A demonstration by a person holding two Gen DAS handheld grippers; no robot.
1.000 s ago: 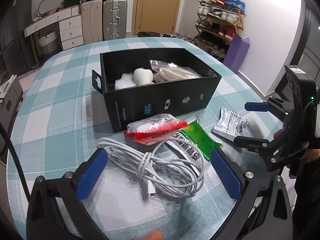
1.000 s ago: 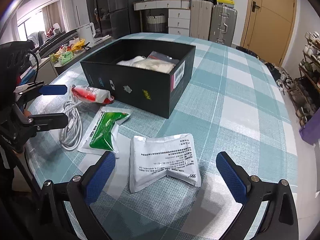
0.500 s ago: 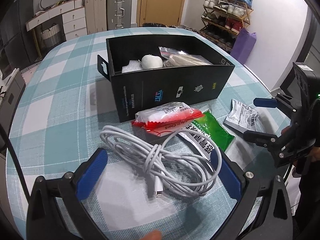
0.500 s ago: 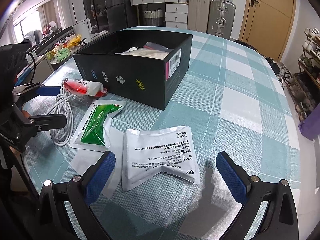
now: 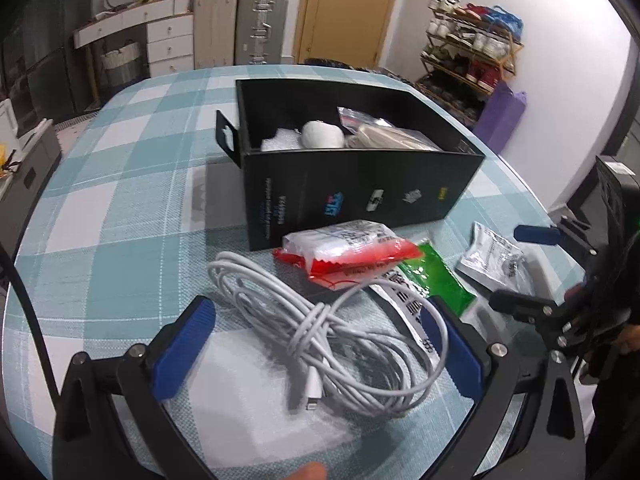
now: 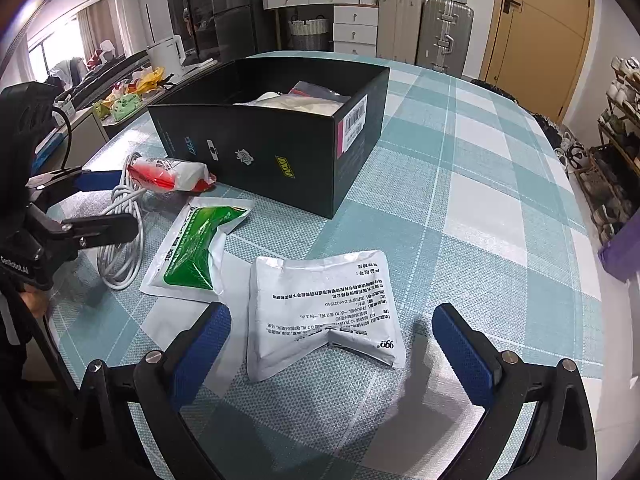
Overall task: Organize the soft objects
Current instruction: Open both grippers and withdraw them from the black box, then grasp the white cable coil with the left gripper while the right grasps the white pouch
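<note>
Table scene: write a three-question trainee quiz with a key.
1. True or false: the box is empty.
2. What lies between the open left gripper pads?
3. Which packet faces the open right gripper: A red, B green, C silver?

Key:
1. False; soft items lie inside.
2. The cable.
3. C, the silver packet; the green packet and red packet lie farther left.

Box (image 5: pixel 360 192) sits mid-table (image 5: pixel 120 200), w/ soft items inside. Sachet (image 5: pixel 348 248) lies just in front of the box's near wall, overlapping the herbal pouch (image 5: pixel 436 280) to its right. Cable coil (image 5: pixel 332 340) is nearer the table's near edge. Foil pack (image 6: pixel 324 312) lies right of the pouch, just beside it.
</note>
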